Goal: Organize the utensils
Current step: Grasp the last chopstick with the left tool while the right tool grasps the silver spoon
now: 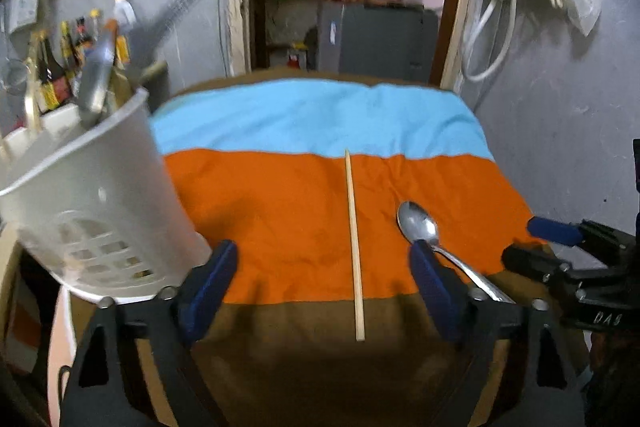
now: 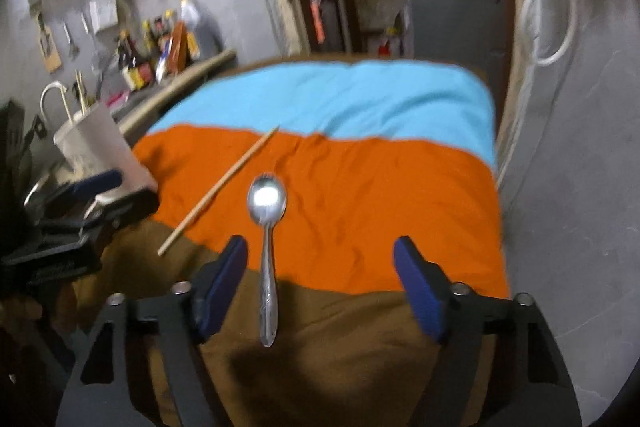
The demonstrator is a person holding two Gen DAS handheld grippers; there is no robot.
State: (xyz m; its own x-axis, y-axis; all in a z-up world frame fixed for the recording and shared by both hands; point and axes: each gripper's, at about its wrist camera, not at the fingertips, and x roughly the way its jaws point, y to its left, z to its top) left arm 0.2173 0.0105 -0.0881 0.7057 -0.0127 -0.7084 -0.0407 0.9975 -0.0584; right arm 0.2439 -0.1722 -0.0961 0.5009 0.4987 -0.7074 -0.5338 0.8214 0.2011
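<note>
Tongs, right: my right gripper [image 2: 320,283] hangs released, blue pads spread wide, low over the near table edge so the spoon handle runs between them, closer to the left pad.
Tongs, left: my left gripper [image 1: 324,287] is released too, holding nothing, with the chopstick between its pads.
Spoon: the shiny steel spoon with a patterned handle [image 2: 266,227] lies flat, bowl on the orange cloth, handle toward me; easy to pinch, I judge.
Chopstick: the pale wooden chopstick [image 1: 354,243] lies just beside the spoon, apart from it.
Holder: the white perforated plastic utensil basket [image 1: 92,195] stands at the table's left, already holding utensils, so I judge both pieces belong there.
Cloth: the orange, blue and brown cloth [image 1: 280,211] covers the table.
</note>
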